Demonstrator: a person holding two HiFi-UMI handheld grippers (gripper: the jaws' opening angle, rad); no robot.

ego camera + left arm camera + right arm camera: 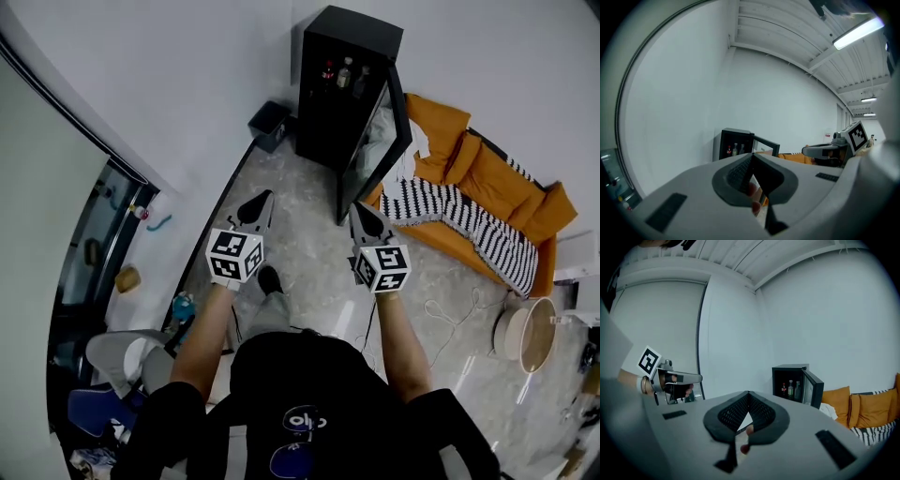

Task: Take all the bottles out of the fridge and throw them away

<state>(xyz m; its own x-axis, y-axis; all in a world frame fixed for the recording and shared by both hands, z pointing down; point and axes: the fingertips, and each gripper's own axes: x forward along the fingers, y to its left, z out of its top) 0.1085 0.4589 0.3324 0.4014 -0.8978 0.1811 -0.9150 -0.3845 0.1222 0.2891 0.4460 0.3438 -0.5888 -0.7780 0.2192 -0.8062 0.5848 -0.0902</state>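
Observation:
A black mini fridge (328, 112) stands against the far wall with its door (377, 150) swung open to the right. Several bottles (343, 73) stand on its upper shelf; the right gripper view also shows these bottles (790, 389), as does the left gripper view with the same bottles (735, 150). My left gripper (265, 197) and right gripper (357, 207) are held side by side, pointing at the fridge from well short of it. Both are shut and hold nothing. The left gripper's jaws (752, 156) meet at the tip, and so do the right gripper's (748, 393).
A dark bin (270, 124) sits on the floor left of the fridge. An orange sofa (487, 173) with a striped blanket (450, 220) runs along the right. A cable (450, 309) and a round wooden stool (527, 333) lie further right. Glass doors (103, 234) are on the left.

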